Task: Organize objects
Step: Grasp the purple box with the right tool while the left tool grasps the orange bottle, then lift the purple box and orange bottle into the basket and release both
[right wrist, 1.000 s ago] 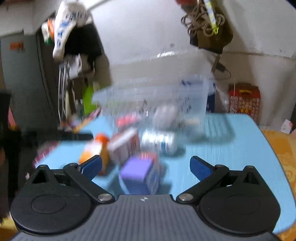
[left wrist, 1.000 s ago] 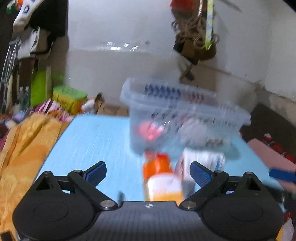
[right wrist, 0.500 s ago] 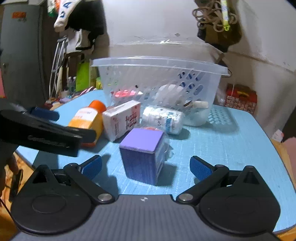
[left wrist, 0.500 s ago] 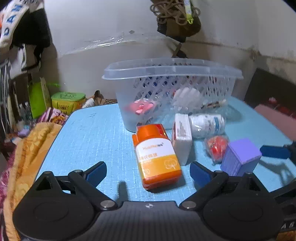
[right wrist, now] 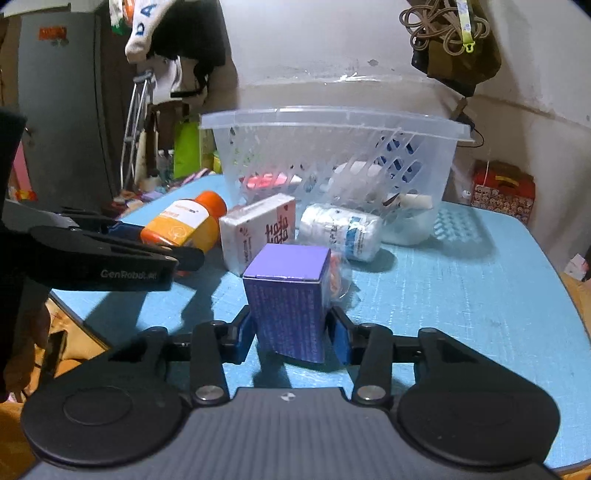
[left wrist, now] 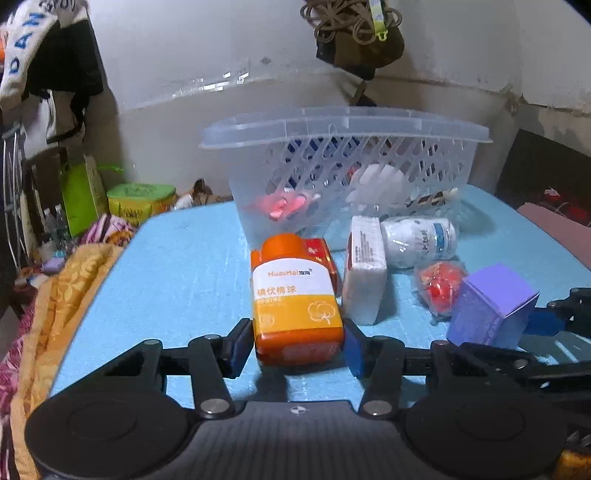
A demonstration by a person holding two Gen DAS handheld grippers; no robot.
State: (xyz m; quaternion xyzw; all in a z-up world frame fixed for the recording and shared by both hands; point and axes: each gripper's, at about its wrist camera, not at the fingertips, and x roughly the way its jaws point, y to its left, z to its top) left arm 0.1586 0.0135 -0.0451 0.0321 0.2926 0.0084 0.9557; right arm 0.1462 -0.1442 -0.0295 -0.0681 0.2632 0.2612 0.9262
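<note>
**Q:** What's the setup look like over there?

**A:** Cluttered room, scuffed white wall, clothes hanging in the left corner and a bundle of cord [left wrist: 351, 22] hooked up high. My blue tabletop [left wrist: 177, 273] sits in front of that wall, with an orange patterned cloth [left wrist: 55, 295] bunched along its left edge. At the back of the tabletop there's a clear plastic basket [left wrist: 343, 125] with lattice sides. Some stuff is already in it, something pink and something white, but through the plastic I can't tell what they are.

**Q:** And your tools, what are they doing?

**A:** My left tool [left wrist: 295, 345] is closing in on the orange bottle [left wrist: 295, 299]. The bottle lies on its side on the tabletop, cap toward the basket, and both blue pads sit right against its bottom end. My right tool [right wrist: 291, 338] is clamped on the purple box [right wrist: 290, 295], which stands upright near the front edge, pads pressing its lower sides.

**Q:** Anything else lying loose?

**A:** Yeah, all between those two and the basket: a white carton [left wrist: 364, 273] just beside the orange bottle, a white bottle [left wrist: 421, 240] on its side right in front of the basket, and a small clear bag with something red in it [left wrist: 437, 286] tucked up against the purple box.
</note>
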